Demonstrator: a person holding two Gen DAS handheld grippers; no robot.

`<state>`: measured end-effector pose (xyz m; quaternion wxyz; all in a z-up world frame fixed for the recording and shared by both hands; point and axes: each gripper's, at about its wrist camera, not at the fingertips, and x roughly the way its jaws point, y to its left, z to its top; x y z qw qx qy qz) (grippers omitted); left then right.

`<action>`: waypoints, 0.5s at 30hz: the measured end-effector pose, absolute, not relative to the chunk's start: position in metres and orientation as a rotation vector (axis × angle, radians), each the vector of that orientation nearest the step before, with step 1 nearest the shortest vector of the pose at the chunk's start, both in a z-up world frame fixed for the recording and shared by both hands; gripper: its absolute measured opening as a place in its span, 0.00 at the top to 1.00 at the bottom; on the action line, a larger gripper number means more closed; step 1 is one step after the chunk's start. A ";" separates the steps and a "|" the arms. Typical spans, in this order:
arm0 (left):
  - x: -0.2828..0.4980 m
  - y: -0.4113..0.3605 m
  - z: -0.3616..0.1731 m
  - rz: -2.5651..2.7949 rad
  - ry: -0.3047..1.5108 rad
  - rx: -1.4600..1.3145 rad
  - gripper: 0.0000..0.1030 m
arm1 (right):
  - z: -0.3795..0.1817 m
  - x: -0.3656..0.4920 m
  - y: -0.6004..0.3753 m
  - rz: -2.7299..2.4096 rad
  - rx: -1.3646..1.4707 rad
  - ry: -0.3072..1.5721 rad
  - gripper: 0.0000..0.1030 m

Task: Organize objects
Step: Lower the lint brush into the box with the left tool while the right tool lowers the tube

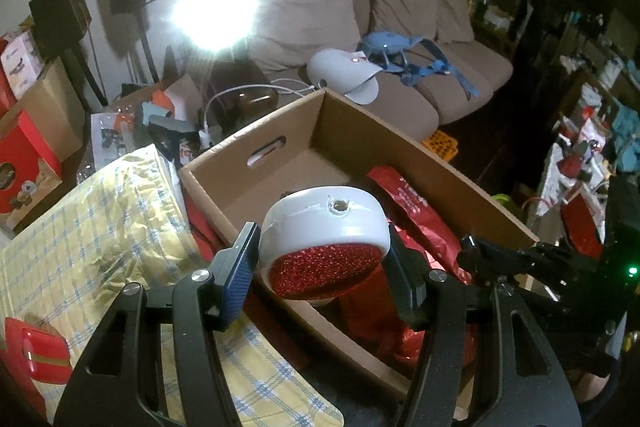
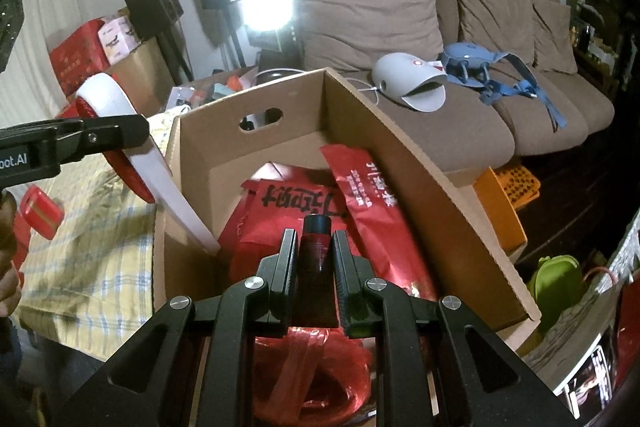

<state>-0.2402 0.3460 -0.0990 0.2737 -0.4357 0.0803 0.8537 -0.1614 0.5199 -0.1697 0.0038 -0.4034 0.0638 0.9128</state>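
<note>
Brown sofa (image 2: 400,7) behind, cluttered room. Open cardboard box (image 1: 400,143) in front of it, yellow checked cloth (image 1: 100,227) beside its left wall. Red packets (image 2: 372,203) lie along the box's right wall, red plastic bag (image 2: 312,379) at the near end. Left claw (image 1: 320,267) grasping a white disc with red glitter face (image 1: 324,239), hanging over the box's near-left rim. Right claw (image 2: 316,263) clenched on a small dark red tube with black cap (image 2: 316,247), above the packets inside the box. Step looks like dropping items into the box. Next move likely calls for lowering each and releasing; free floor shows at the far-left corner.
</note>
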 end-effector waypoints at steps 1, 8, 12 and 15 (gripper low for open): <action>-0.240 0.347 -0.100 2.293 0.219 -1.176 0.45 | -0.170 -0.162 0.520 2.858 -1.267 0.199 0.85; -0.243 0.348 -0.109 2.286 0.222 -1.197 0.45 | -0.176 -0.164 0.524 2.830 -1.302 0.200 0.85; -0.246 0.347 -0.113 2.292 0.219 -1.200 0.45 | -0.178 -0.164 0.524 2.828 -1.309 0.199 0.85; -0.247 0.347 -0.114 2.298 0.218 -1.197 0.45 | -0.180 -0.165 0.525 2.825 -1.320 0.199 0.85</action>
